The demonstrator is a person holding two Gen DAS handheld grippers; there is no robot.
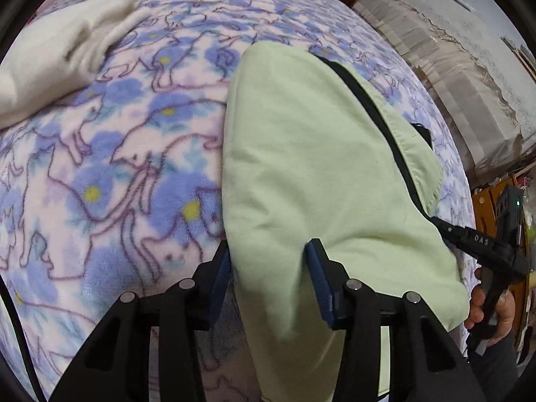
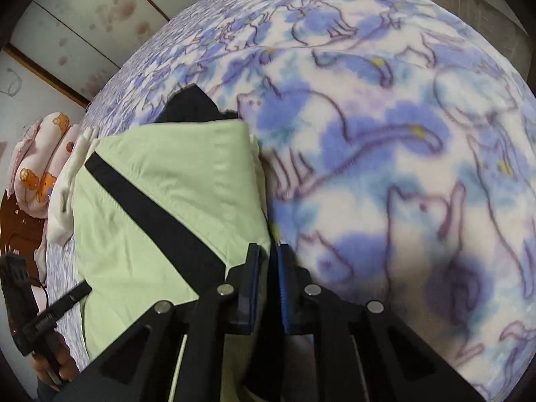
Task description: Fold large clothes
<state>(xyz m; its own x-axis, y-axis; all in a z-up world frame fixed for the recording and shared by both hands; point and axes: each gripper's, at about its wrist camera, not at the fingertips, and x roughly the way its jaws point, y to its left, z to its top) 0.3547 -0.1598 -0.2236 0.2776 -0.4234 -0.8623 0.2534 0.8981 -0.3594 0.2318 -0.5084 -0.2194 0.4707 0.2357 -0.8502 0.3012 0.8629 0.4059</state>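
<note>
My left gripper (image 1: 269, 263) stands half open, its 2 fingers straddling the near edge of the green garment (image 1: 318, 167), pads not clearly pinching. My right gripper (image 2: 268, 268) is nearly shut at the opposite corner; whether it pinches cloth I cannot tell. The garment lies folded on the blanket (image 1: 117, 167), probably for another fold.

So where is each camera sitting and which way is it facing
Left wrist: on the left hand-held gripper, looking steeply down its fingers at the green garment on the cat-print blanket; right hand visible.
Right wrist: on the right hand-held gripper, looking down at the garment's other edge; left hand visible.
Shared: garment, blanket, each other's gripper.
</note>
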